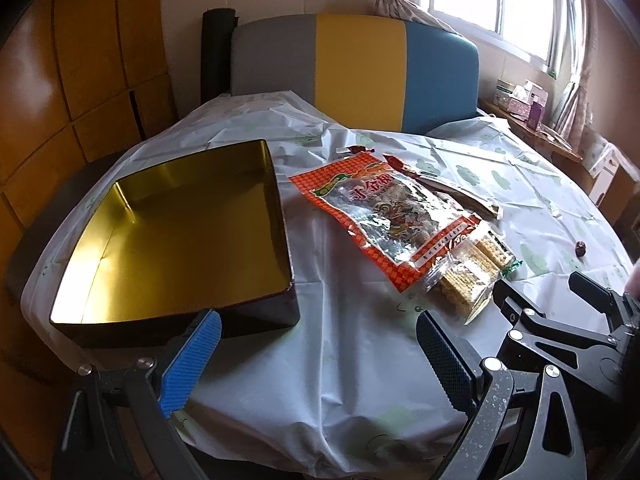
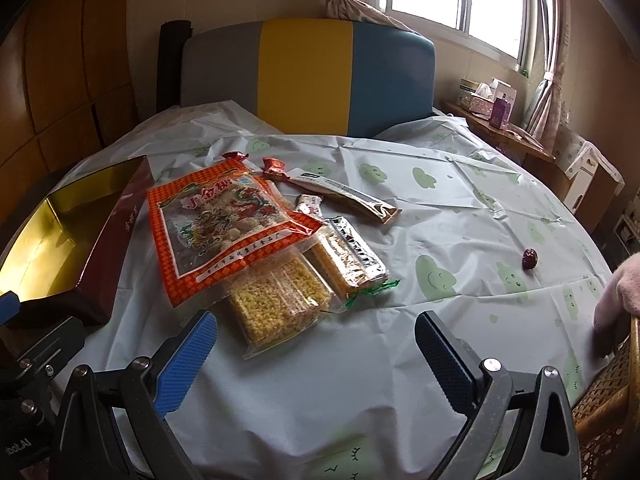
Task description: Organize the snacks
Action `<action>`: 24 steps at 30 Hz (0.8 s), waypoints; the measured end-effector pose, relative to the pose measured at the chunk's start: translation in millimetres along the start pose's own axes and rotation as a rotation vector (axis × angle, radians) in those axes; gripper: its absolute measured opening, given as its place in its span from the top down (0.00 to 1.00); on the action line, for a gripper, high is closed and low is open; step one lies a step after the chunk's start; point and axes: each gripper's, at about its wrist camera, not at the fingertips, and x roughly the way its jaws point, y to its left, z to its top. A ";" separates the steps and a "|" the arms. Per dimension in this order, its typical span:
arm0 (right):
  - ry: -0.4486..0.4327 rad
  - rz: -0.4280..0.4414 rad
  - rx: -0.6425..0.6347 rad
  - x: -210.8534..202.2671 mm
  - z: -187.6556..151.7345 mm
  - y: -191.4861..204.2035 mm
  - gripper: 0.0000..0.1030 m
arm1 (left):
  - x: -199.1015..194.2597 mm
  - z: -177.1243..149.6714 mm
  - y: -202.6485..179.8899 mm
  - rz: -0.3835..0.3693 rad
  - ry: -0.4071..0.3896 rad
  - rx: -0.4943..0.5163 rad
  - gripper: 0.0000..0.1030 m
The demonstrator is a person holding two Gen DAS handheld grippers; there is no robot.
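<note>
Your gold-lined tin (image 1: 176, 236) fills the left of the left-wrist view, touching nothing. The orange snack bag (image 2: 224, 228) lies centre frame, above your right gripper (image 2: 316, 352). Both it and your left gripper (image 1: 318, 354) gape wide, empty. A red date (image 2: 530, 259) sits far right.

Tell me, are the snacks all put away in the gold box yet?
Not yet. Nothing looks done: the gold box is empty. Nothing is in hand either; the left claw and right claw are both open over the tablecloth. Everything is left: the orange bag, the yellow rice cake packs, the long brown packet, the small red candies and the lone dark red fruit.
</note>
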 end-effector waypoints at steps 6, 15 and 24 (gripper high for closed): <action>0.000 -0.008 0.011 0.8 1.1 -5.5 0.01 | -0.6 1.1 -8.4 -0.009 -0.005 0.032 0.04; -0.011 -0.011 0.011 0.6 5.4 -11.5 0.01 | 1.0 5.0 -14.9 -0.017 -0.001 0.041 0.04; -0.037 -0.028 0.005 1.4 19.7 -23.2 0.01 | 4.8 8.3 -25.5 -0.030 0.006 0.068 0.04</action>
